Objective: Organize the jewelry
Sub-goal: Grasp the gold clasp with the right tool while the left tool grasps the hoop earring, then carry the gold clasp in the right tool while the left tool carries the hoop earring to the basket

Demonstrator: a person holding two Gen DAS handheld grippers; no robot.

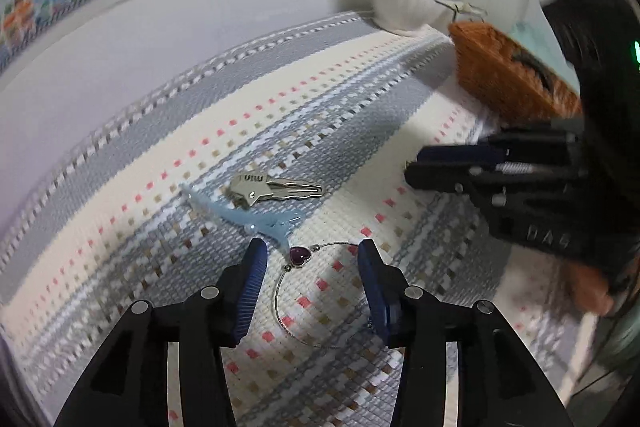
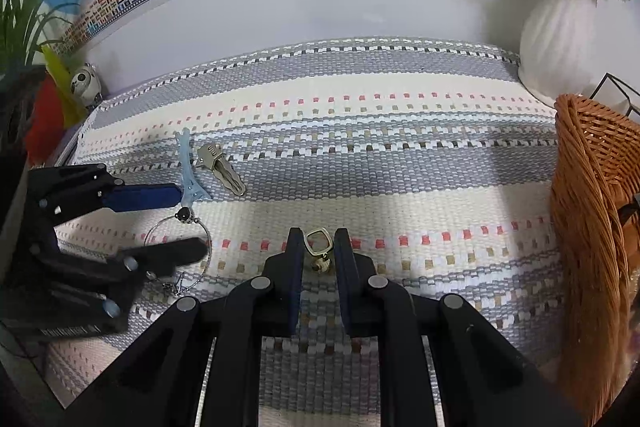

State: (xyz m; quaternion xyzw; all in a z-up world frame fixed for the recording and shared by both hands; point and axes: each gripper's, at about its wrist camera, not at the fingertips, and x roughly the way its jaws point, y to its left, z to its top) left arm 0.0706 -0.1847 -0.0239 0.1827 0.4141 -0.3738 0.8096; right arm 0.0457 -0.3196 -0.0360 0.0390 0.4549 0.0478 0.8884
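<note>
Right claw clenched on ring, thin grip, could slip out. Left claw released astride bangle; blue clip just ahead may snag.

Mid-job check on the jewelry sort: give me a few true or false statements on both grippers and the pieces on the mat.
1. The right gripper holds a small gold-coloured ring piece. True.
2. The left gripper is shut on the wire bangle. False: its jaws are open, straddling the bangle on the woven mat.
3. The silver hair clip lies in the wicker basket. False: it lies on the mat.
4. The blue hair clip lies beside the silver one. True.
</note>
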